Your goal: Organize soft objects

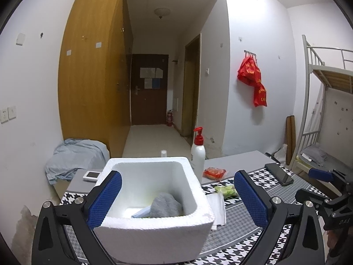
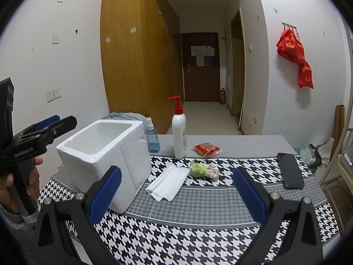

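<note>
A white foam box [image 1: 154, 238] stands on the houndstooth tablecloth [image 2: 198, 231]. Inside it lie a grey cloth [image 1: 165, 205] and a pale blue piece [image 1: 141, 213]. My left gripper [image 1: 177, 176] is open wide, nothing between its pads, and hovers on the near side of the box, looking into it. From the right wrist it shows as the left gripper [image 2: 55, 121] beside the box [image 2: 123, 165], held by a hand. Right of the box lie folded white tissues [image 2: 169, 183] and a soft green pack [image 2: 203, 170]. My right gripper [image 2: 176, 172] is open and empty, short of them.
A red-pump lotion bottle [image 2: 179, 132], a blue spray bottle [image 2: 152, 139] and a red packet [image 2: 206, 149] stand behind the box. A black phone [image 2: 290, 170] lies at the right. A bunk bed [image 1: 326, 77] is beyond the table's right end, a crumpled blue-grey cloth [image 1: 75, 156] at far left.
</note>
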### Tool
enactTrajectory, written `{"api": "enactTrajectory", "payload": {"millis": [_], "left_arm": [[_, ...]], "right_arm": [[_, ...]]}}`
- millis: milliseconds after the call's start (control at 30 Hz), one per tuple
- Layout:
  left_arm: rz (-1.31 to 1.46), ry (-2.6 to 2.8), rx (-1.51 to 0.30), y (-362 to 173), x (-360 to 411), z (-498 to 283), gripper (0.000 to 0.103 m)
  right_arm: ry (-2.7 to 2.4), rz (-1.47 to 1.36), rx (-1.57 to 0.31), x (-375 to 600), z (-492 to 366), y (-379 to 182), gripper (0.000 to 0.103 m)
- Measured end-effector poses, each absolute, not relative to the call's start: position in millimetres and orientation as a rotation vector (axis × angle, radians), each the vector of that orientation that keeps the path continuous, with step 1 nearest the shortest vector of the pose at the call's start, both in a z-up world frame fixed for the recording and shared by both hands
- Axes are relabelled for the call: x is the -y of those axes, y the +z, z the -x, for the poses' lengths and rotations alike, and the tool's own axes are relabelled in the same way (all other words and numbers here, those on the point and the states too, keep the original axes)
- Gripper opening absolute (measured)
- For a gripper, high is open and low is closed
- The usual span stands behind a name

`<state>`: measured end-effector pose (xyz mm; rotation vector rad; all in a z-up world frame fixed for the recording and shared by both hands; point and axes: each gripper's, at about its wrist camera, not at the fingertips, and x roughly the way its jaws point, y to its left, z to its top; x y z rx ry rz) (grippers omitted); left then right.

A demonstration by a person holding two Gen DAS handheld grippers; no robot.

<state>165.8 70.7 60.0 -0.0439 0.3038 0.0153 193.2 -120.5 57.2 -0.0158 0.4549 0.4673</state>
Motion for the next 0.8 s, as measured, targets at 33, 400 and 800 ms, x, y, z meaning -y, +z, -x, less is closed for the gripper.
{"api": "enactTrajectory", "payload": {"millis": [33, 400, 800], "left_arm": [[0.044, 0.014, -0.302, 60.2, -68.6, -164.4, 0.102], [0.048, -0.004, -0.296, 59.2, -44.9, -150.9, 0.102], [0.035, -0.029, -0.312, 53.3, -22.0, -146.1, 0.102]], "right_arm": [[0.467, 0.015, -0.454, 121.9, -192.5, 57.6, 0.102], [0.465, 0.01, -0.433, 137.8, -181.2, 61.1, 0.102], [0.466, 0.007, -0.421, 151.6, -173.3, 60.7, 0.102]]}}
